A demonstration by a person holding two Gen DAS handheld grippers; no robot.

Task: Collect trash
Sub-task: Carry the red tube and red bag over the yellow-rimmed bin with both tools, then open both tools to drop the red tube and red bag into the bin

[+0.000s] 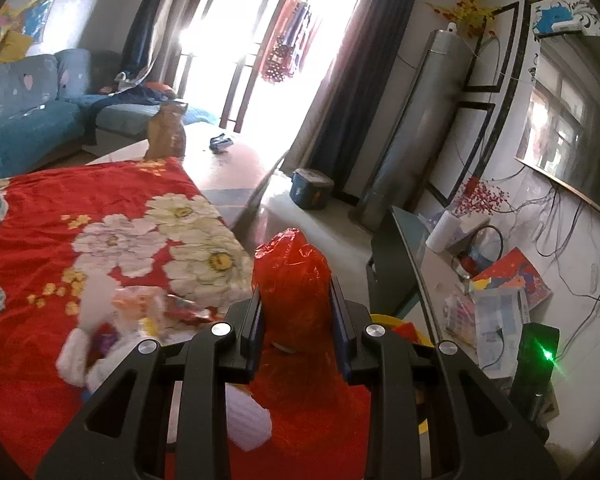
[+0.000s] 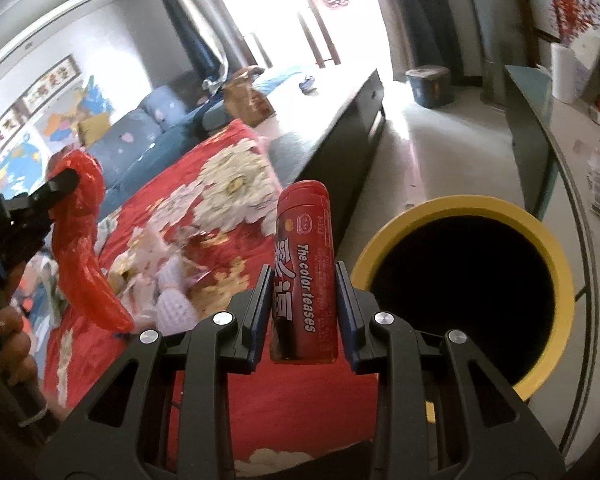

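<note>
My left gripper (image 1: 296, 300) is shut on a crumpled red plastic bag (image 1: 296, 280), held above the red flowered cloth (image 1: 100, 208); the bag (image 2: 82, 240) and left gripper (image 2: 62, 184) also show at the left of the right wrist view. My right gripper (image 2: 303, 280) is shut on a red candy bottle (image 2: 304, 272) lettered "The color teases", held upright just left of the yellow-rimmed trash bin (image 2: 460, 280). Wrappers and white tissue (image 2: 168, 256) lie on the cloth; in the left wrist view they (image 1: 132, 320) are blurred.
A low dark table (image 2: 340, 120) carries the cloth and a brown paper bag (image 1: 166, 132). A blue sofa (image 1: 24, 112) stands at the left. A cluttered glass-topped cabinet (image 1: 480, 300) runs along the right wall. A blue bucket (image 1: 312, 188) sits on the floor.
</note>
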